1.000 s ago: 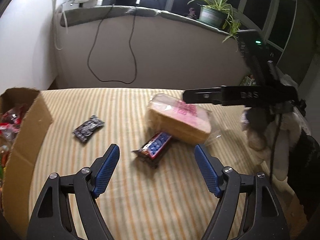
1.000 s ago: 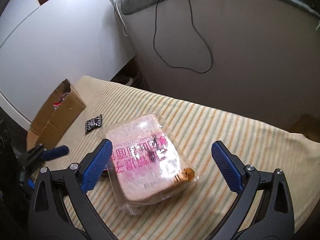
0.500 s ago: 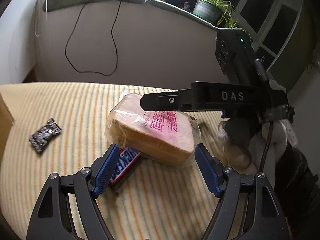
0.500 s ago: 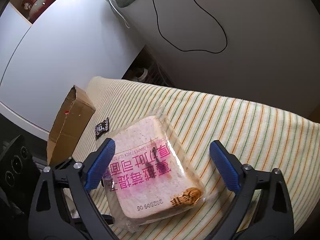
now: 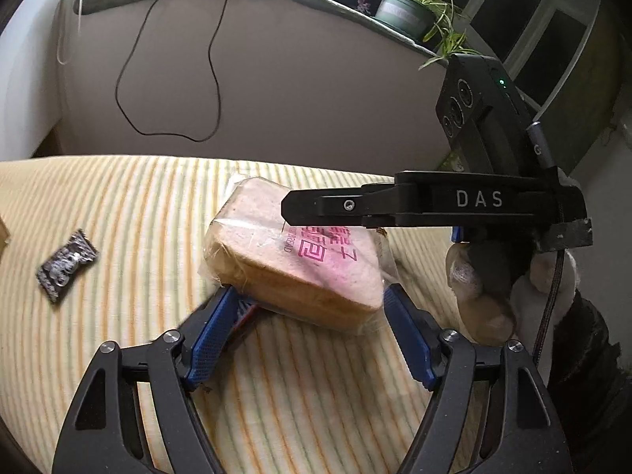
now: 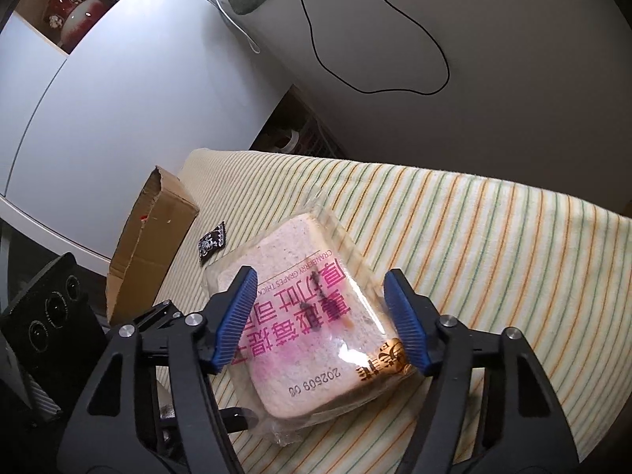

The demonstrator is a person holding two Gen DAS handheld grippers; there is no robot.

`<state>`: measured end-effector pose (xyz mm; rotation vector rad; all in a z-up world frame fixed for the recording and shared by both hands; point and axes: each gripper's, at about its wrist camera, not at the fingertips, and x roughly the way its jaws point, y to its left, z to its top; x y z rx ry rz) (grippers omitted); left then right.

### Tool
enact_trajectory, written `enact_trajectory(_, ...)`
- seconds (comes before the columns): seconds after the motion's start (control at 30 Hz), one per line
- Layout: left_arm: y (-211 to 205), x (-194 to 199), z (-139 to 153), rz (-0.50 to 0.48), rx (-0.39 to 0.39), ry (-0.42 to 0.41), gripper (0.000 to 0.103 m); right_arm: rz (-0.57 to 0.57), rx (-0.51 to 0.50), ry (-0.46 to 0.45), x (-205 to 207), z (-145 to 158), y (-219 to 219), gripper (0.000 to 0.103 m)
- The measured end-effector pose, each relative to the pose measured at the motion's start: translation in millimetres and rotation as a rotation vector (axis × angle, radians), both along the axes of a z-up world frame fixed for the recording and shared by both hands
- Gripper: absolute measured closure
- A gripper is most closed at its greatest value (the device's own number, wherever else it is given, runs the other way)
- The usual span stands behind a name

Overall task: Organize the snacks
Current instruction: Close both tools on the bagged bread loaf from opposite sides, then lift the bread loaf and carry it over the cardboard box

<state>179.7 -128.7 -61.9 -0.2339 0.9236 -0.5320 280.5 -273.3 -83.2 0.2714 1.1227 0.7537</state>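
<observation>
Bread in a clear bag (image 5: 300, 260) lies on the striped tabletop (image 5: 130, 213) in the left wrist view, one corner propped on a candy bar (image 5: 243, 314) that is mostly hidden beneath it. The left gripper (image 5: 306, 331) stands wide, its blue pads flanking the near edge of the loaf; the right gripper (image 5: 395, 209) hovers above the bag. A small dark snack packet (image 5: 65, 270) lies well apart to the left. In the right wrist view, the right gripper (image 6: 322, 324) is open over the bread (image 6: 312, 331), pads on either side and seemingly not yet pressing. The loaf looks light, soft and easily crushed, and the film is likely slippery, so a gentle hold across the crusty sides seems best. The cardboard box (image 6: 150, 241) stands near the tabletop's far left edge, beside the packet (image 6: 212, 241); the left gripper's body low at left may crowd that path.
</observation>
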Motion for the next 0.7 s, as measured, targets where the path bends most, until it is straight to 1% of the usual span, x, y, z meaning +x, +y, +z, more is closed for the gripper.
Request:
enact_trajectory(0.17,-3,-6,2,-0.012,-0.017,-0.001,0.032,-0.017,0.001,0.007,-8,2,-7,0.034)
enact_trajectory(0.37,-3,-13,6,-0.013,-0.026,-0.01,0.032,-0.018,0.004,-0.002,-18,10,-7,0.034)
enact_trajectory(0.43,-1,-14,8,0.003,-0.006,-0.027,0.034,-0.02,0.01,-0.004,-22,13,-6,0.034)
enact_trajectory(0.5,3,-15,10,0.01,-0.005,-0.036,0.034,-0.016,0.027,-0.002,-27,17,-4,0.037)
enact_trajectory(0.53,5,-15,11,0.013,-0.013,-0.034,0.035,-0.012,0.021,-0.012,-31,20,-2,0.037)
enact_trajectory(0.6,9,-17,13,0.025,-0.011,-0.039,0.035,-0.009,-0.012,-0.039,-35,25,3,0.043)
enact_trajectory(0.63,10,-19,16,0.031,-0.006,-0.048,0.035,-0.011,-0.02,-0.042,-37,26,5,0.043)
enact_trajectory(0.7,14,-22,20,0.033,0.0,-0.064,0.035,-0.013,-0.013,-0.041,-40,29,8,0.046)
